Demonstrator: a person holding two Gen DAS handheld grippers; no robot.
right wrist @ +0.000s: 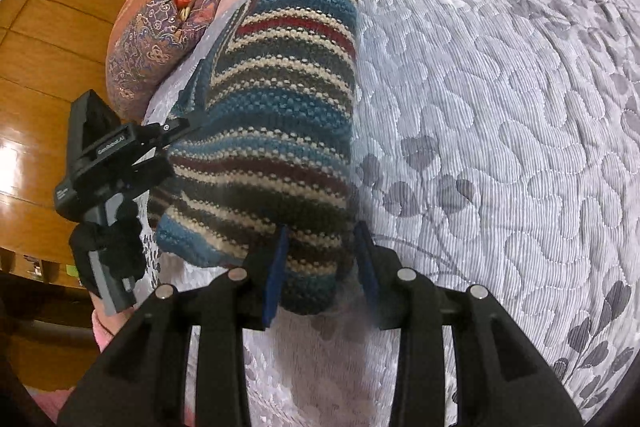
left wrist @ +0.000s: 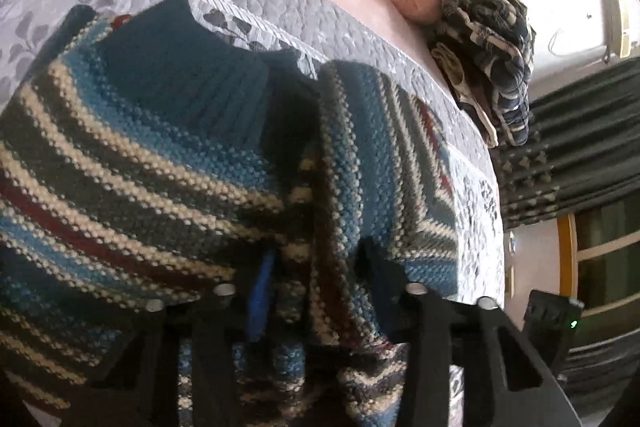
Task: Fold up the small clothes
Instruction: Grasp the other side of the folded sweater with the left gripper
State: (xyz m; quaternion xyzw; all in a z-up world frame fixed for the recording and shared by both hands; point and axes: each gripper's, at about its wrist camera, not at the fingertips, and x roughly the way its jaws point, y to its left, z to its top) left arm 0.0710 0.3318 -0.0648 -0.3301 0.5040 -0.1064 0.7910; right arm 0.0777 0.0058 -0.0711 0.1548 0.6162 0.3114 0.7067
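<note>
Both our grippers hold the striped sweater on the bed.

Our right gripper [right wrist: 322, 267] has its blue-padded fingers [right wrist: 276, 271] set on either side of a folded end of the striped sweater [right wrist: 276, 99], grasping it just above the grey quilted bed cover [right wrist: 500, 115]. Our left gripper [left wrist: 320, 291] pinches a raised fold of the same sweater between its fingers. The sweater lies along the bed's edge, near a patterned quilt roll [right wrist: 168, 15] and a bundle of checked cloth [left wrist: 488, 55].

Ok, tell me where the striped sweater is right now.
The striped sweater lies on the grey quilted bedspread, between both grippers: the right gripper at its near end, the left gripper on a fold.
</note>
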